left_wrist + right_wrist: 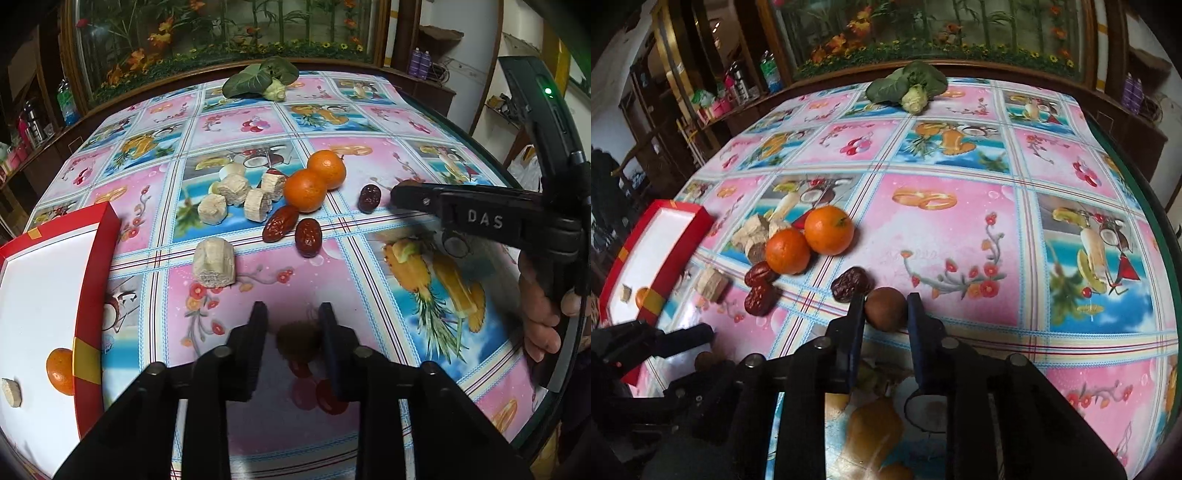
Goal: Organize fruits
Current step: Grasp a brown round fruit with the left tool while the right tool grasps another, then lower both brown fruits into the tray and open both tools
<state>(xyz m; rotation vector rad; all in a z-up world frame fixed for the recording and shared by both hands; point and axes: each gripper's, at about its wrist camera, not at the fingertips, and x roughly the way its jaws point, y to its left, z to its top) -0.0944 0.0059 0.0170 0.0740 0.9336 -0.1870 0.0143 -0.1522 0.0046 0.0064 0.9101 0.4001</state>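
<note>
Black two-finger tongs of the left gripper (pixel 293 332) are seen nearest the left wrist camera, closed down onto a small round brown fruit (pixel 298 341) that rests on the glossy fruit-patterned tablecloth (pixel 369 155); both pads are pressed against its sides. Similarly, the right gripper (pixel 885 314) is shown clamped on a second small round brown fruit (pixel 885 308), also sitting on the cloth, with a wrinkled dark red date (pixel 850 284) just beside its left finger. Two more wrinkled red dates (pixel 759 290) are laid touching each other further left, near a pair of round orange tangerines (pixel 809 240) that touch one another. Pale beige cylindrical chunks (pixel 236 199) are clustered behind these, and one such chunk (pixel 214 263) is set apart, nearer the red-rimmed white tray (pixel 98 258). Inside that tray an orange tangerine (pixel 61 371) and a pale chunk (pixel 12 392) are held. A leafy green vegetable (pixel 264 79) is placed at the far table edge. A person's hand (pixel 543 314) is wrapped around the right gripper's handle.
</note>
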